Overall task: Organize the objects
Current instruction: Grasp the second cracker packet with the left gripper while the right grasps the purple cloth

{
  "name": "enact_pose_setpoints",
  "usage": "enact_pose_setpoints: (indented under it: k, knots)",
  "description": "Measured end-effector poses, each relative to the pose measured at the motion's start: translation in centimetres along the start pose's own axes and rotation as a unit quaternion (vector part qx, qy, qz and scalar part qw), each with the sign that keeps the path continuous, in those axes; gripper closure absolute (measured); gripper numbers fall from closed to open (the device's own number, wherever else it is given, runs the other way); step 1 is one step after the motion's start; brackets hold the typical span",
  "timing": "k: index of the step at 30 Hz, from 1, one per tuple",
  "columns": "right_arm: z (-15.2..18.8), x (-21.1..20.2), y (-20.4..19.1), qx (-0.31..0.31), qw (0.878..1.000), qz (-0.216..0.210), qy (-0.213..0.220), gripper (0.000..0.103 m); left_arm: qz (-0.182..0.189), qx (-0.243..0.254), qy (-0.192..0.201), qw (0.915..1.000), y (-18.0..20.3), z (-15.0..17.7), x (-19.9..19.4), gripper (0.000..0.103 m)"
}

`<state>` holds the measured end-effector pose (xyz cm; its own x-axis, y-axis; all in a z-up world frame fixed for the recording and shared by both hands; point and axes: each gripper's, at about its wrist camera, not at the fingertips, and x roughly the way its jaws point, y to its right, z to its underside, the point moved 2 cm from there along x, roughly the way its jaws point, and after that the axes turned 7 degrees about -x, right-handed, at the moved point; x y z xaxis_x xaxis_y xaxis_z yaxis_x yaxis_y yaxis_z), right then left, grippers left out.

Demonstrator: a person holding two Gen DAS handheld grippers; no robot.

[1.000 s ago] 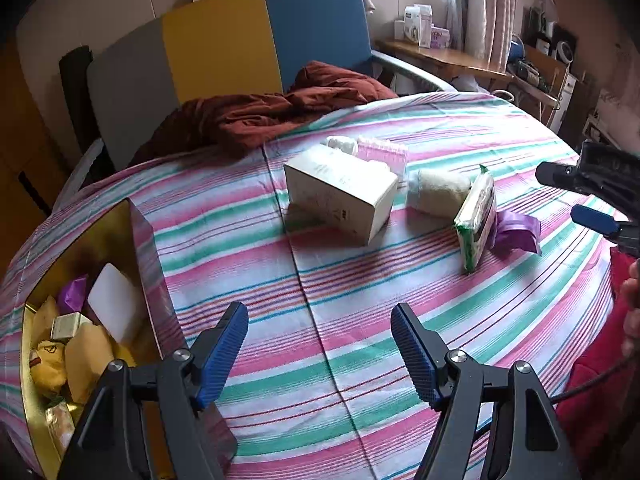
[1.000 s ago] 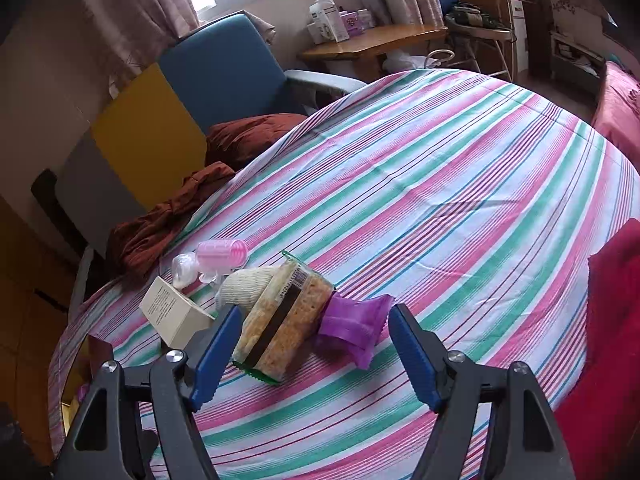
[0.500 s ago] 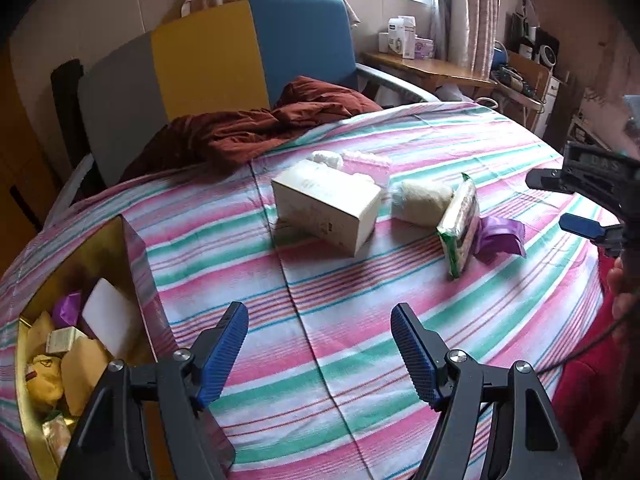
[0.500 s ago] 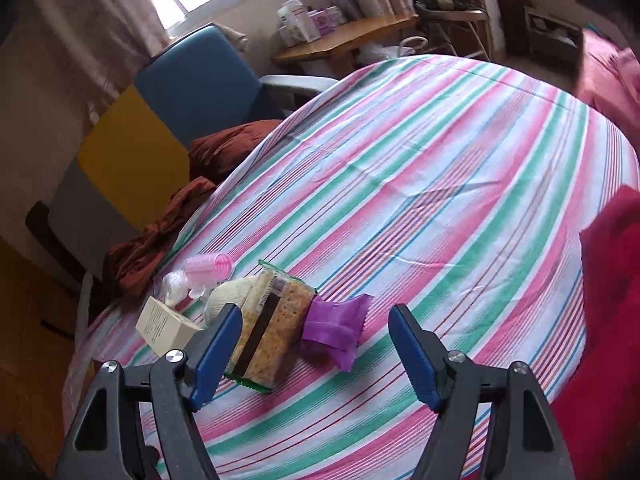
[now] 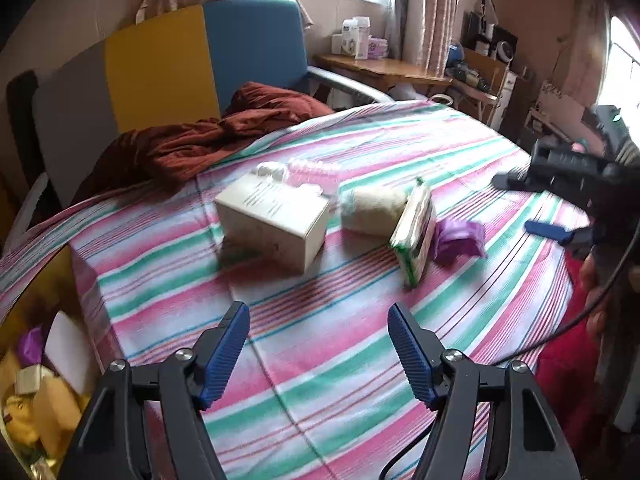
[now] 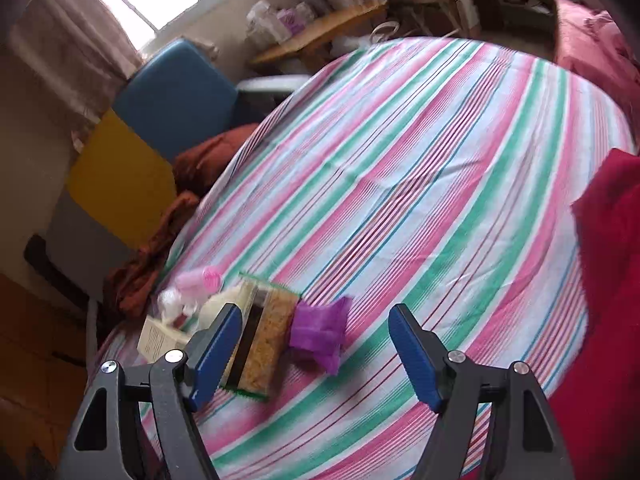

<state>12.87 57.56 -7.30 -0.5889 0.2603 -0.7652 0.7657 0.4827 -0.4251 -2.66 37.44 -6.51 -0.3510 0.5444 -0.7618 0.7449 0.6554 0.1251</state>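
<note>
the left gripper [image 5: 318, 350] is seen with its fingers released over bare striped sheet; its jaws have just been closing a little, with nothing between them. the right gripper [image 6: 316, 354] is likewise spread and grasps nothing.

only in the left wrist view is the gold box [image 5: 60, 276] shown, low and to the left of the left fingers, with small things already inside. there too the cream carton [image 5: 276, 220] is seen ahead of the fingers, a whitish roll [image 5: 372, 208] beside it, then the green packet [image 5: 416, 232] on edge and the purple pouch [image 5: 458, 238] just right of it.

only in the right wrist view is the packet's face [image 6: 264, 340] seen, lying just beyond the left finger, with the pouch [image 6: 318, 330] between the fingers and farther out. a pink bottle [image 6: 200, 280] is seen behind.

the bed [image 6: 400, 184] is left open to the right, up to a red cloth [image 6: 608, 264] at its edge.
</note>
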Motion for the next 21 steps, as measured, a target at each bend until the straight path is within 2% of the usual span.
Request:
enact_pose_setpoints:
  k: [1,4,9,11,13,14,15,17,21]
  knots:
    - [-0.1,0.4,-0.2,-0.006,1.0,0.0,-0.011,0.026,0.003,0.0,0.0,1.0,0.1,-0.4,0.3,0.032]
    - [-1.0,2.1,-0.2,-0.023,0.998,0.035,-0.044,0.026,0.032,0.024,-0.005,0.9992,1.7,-1.4,1.7,0.035]
    - [-1.3,5.5,-1.0,-0.064,0.993,0.044,-0.094,0.026,0.047,0.061,-0.018,0.9969,4.5,-3.1,5.0,0.037]
    - [-0.4,6.8,-1.0,-0.068,0.989,0.036,-0.127,0.03,0.051,0.072,-0.028,0.9957,5.3,-3.7,6.6,0.037]
    - [0.0,7.7,-1.5,-0.086,0.985,0.038,-0.147,0.041,0.049,0.08,-0.052,0.9942,5.8,-3.9,8.6,0.051]
    - [0.1,8.0,-1.7,-0.097,0.983,0.048,-0.149,0.043,0.057,0.084,-0.067,0.9926,6.2,-3.9,9.5,0.056]
    - [0.3,8.2,-1.9,-0.108,0.981,0.057,-0.152,0.045,0.065,0.084,-0.072,0.9917,6.4,-3.9,9.8,0.06]
    - [0.2,8.3,-2.2,-0.119,0.98,0.057,-0.149,0.059,0.077,0.091,-0.068,0.9906,6.8,-4.1,10.0,0.07]
    - [0.4,8.5,-2.4,-0.129,0.979,0.042,-0.154,0.068,0.08,0.093,-0.056,0.9909,7.0,-4.0,9.7,0.077]
